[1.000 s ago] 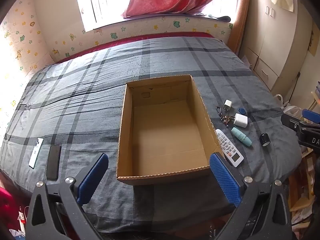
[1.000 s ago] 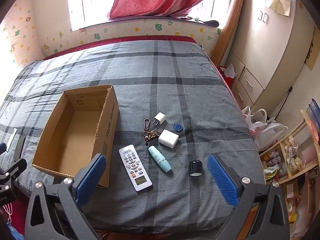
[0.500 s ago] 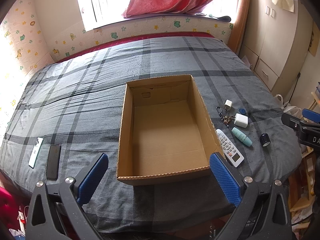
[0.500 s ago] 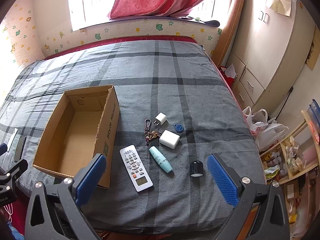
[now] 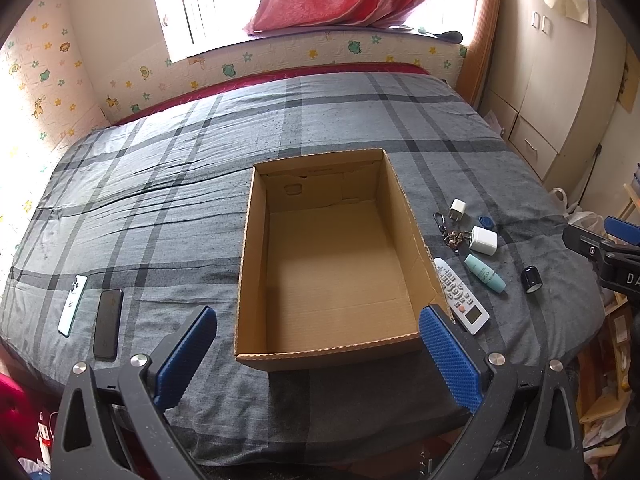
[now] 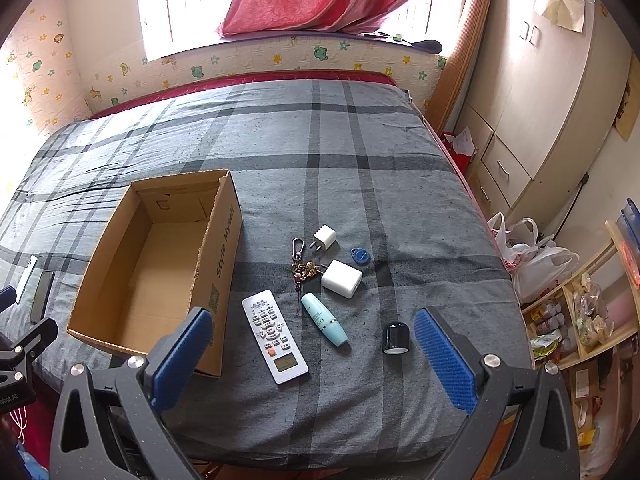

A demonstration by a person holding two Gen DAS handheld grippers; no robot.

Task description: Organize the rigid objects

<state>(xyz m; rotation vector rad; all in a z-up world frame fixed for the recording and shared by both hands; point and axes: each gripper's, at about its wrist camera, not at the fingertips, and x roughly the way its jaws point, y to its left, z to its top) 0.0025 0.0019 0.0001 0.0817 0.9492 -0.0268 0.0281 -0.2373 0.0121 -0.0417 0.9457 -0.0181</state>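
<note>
Phones come first at the far left: a white phone [image 5: 72, 305] and a black phone [image 5: 108, 323] lie side by side, near the near-left edge of the grey plaid bed cover [image 5: 168, 208]. Right of them the left gripper [image 5: 318, 354] hovers over the near edge of the bed with its blue pads [image 5: 185, 356] spread wide apart, holding nothing. Just beyond it sits the open cardboard box [image 5: 256, 264], upright and with nothing inside (lettering runs along its right outer wall in the right wrist view).

Right of the box, the small things lie in a loose cluster on the cover. A white remote [image 6: 275, 335] lies nearest the box, close beside its right wall, display end toward the near edge. Next comes a keychain [image 6: 301, 261] with a carabiner at its far end, touching or nearly touching the large white charger [image 6: 341, 279]. A small white plug [image 6: 325, 237] lies just beyond that, and a blue key fob [image 6: 361, 257] to the right of both. A pale teal tube [image 6: 324, 324] lies on its side between the remote and a short black cylinder [image 6: 396, 338], which stands upright.

The right gripper [image 6: 314, 354] hangs above this cluster's near side, fingers [image 6: 446, 360] wide open and empty, the cylinder just beside its right pad in the view.
</note>
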